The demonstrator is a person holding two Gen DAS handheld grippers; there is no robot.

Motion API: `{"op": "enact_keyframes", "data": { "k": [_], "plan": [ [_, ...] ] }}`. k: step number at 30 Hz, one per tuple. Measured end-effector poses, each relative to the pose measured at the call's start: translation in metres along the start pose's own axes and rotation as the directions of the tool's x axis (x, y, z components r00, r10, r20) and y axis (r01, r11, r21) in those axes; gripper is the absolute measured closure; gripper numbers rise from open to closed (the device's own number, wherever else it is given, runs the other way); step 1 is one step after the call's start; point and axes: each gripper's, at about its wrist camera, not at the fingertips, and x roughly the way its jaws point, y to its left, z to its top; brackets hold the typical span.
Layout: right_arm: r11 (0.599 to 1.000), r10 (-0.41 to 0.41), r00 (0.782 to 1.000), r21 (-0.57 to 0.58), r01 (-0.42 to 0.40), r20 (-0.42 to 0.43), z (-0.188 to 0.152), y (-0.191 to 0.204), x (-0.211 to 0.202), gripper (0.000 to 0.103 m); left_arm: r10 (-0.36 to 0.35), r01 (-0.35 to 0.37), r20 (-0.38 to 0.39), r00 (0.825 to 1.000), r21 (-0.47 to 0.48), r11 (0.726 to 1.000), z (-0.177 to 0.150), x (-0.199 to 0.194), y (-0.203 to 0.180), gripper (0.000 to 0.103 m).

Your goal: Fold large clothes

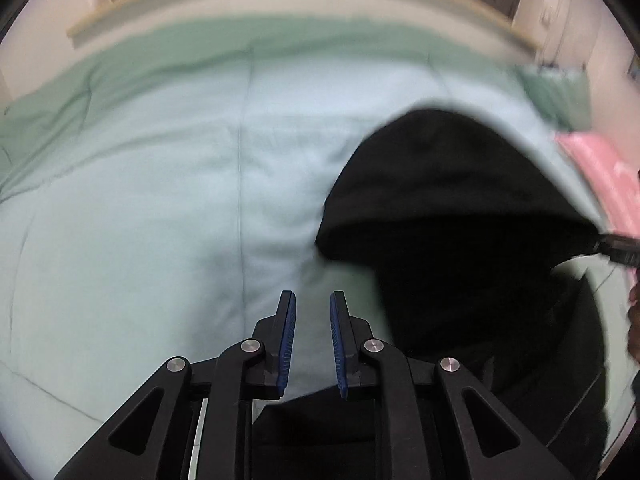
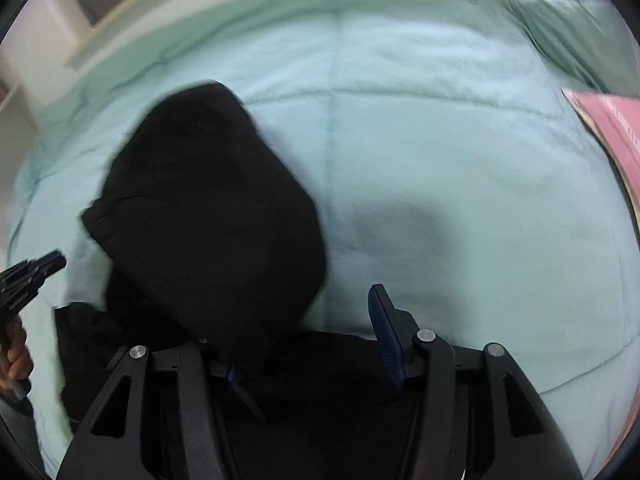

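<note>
On the bed (image 1: 140,208), over a pale green quilt, a black garment (image 2: 208,208) is lying bunched up in a dark heap. The left gripper (image 1: 313,300) is hovering with fingers (image 1: 289,340) a narrow gap apart, nothing between them. The right gripper (image 2: 308,320) is sitting wide apart, black cloth draping over its left finger. A pink thing (image 2: 612,132) is lying at the edge.

Soft even daylight, motion blur throughout, fisheye warp and dark corners
</note>
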Motion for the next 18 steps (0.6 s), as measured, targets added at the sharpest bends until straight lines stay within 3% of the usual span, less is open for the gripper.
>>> {"op": "enact_keyframes", "data": {
  "k": [4, 6, 9, 11, 14, 18],
  "plan": [
    [0.993, -0.05, 0.998, -0.106, 0.053, 0.028, 0.009, 0.019, -0.016, 0.047, -0.121, 0.123, 0.079, 0.989, -0.015, 0.992, 0.028, -0.015, -0.017, 0.085],
    [0.995, -0.006, 1.0, -0.101, 0.009, 0.025, 0.013, 0.019, -0.022, 0.047, -0.154, 0.155, 0.093, 0.984, -0.004, 0.988, 0.046, -0.006, -0.025, 0.085],
    [0.996, 0.033, 0.996, -0.08, -0.026, 0.08, 0.029, 0.021, -0.025, 0.047, -0.2, 0.203, 0.073, 0.977, -0.033, 0.979, 0.066, 0.025, -0.033, 0.085],
    [0.999, 0.033, 0.996, -0.035, -0.03, 0.083, 0.043, 0.02, -0.01, 0.047, -0.228, 0.227, 0.006, 0.974, -0.085, 0.97, 0.072, 0.062, -0.035, 0.085],
    [0.998, -0.047, 0.998, -0.03, 0.047, -0.03, 0.053, 0.024, 0.038, 0.047, -0.13, 0.117, -0.166, 0.978, -0.085, 0.99, 0.045, 0.109, -0.036, 0.085],
    [0.994, -0.096, 0.982, -0.073, 0.086, -0.161, 0.03, 0.024, 0.104, 0.047, -0.218, 0.192, -0.123, 0.968, -0.192, 0.962, 0.021, 0.12, -0.017, 0.085]
  ]
}}
